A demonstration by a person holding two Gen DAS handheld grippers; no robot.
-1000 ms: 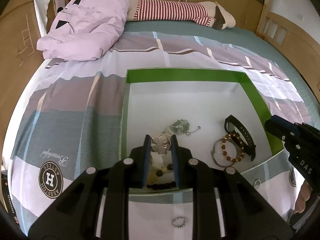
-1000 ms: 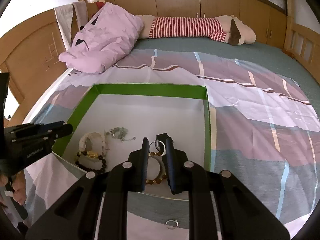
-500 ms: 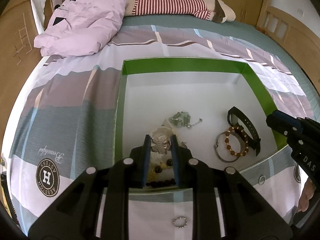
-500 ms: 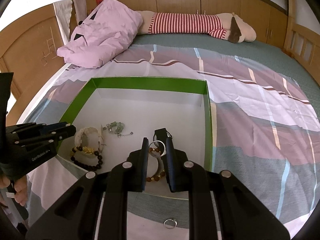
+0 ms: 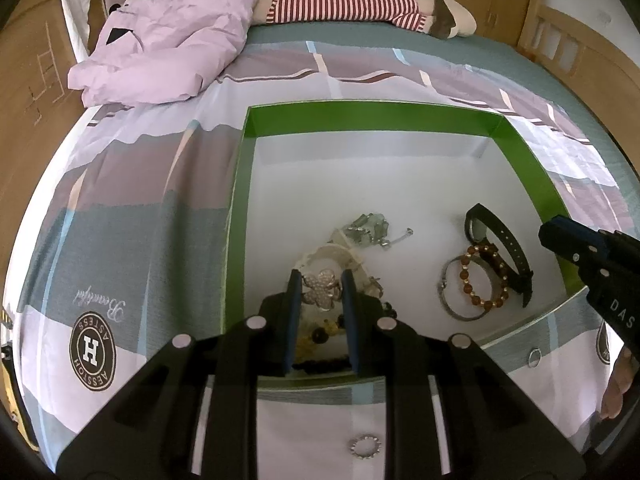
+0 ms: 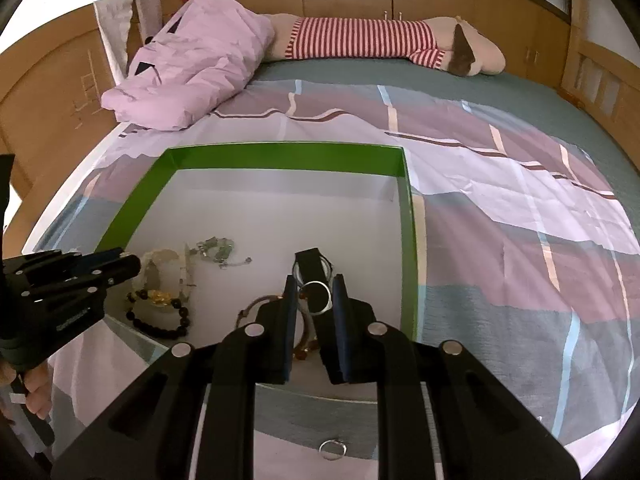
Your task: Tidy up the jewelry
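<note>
Both tools have kept their grips over the green-rimmed box (image 5: 532,168) on the bed: the left tool (image 5: 320,280) pinches a sparkly flower brooch (image 5: 321,290), the right tool (image 6: 314,294) a silver ring (image 6: 318,298). Since the earlier frames both views have edged slightly forward, with bracelets (image 5: 476,284) lying unmoved inside the box.

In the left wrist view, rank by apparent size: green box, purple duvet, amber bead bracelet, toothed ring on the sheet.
1. Green box
2. Purple duvet, though farther away
3. Amber bead bracelet
4. Toothed ring
</note>
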